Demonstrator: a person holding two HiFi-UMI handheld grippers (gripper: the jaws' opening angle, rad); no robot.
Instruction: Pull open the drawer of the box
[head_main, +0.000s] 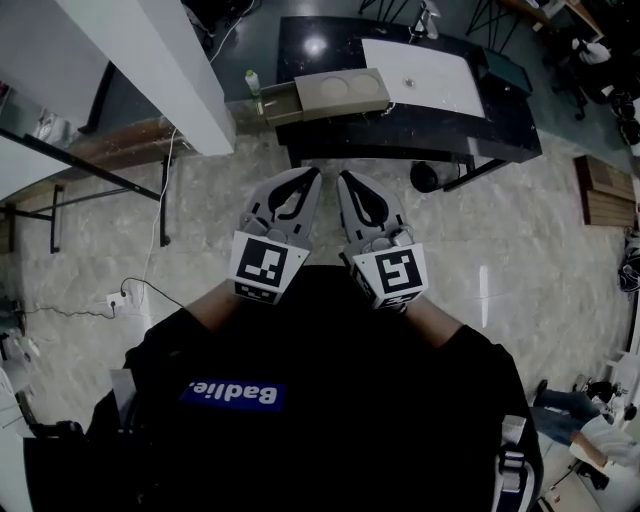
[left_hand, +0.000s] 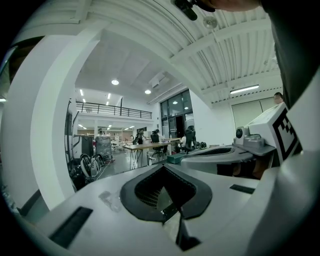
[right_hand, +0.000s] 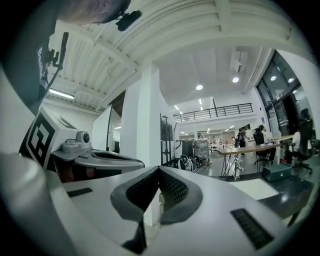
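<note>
In the head view a beige box (head_main: 340, 92) with two round hollows in its top sits at the left end of a black table (head_main: 500, 140), far ahead of me. Its darker drawer (head_main: 277, 104) sticks out of the box's left side. My left gripper (head_main: 313, 174) and right gripper (head_main: 342, 177) are held side by side close to my chest, well short of the table. Both are shut with nothing in them. The left gripper (left_hand: 169, 206) and the right gripper (right_hand: 150, 200) show their pads meeting in their own views, which look across the room and not at the box.
A white sheet (head_main: 418, 76) lies on the table beside the box, and a small bottle (head_main: 252, 81) stands to its left. A white pillar (head_main: 150, 60) rises at left. A power strip with cable (head_main: 118, 298) lies on the marble floor; wooden boards (head_main: 605, 190) lie at right.
</note>
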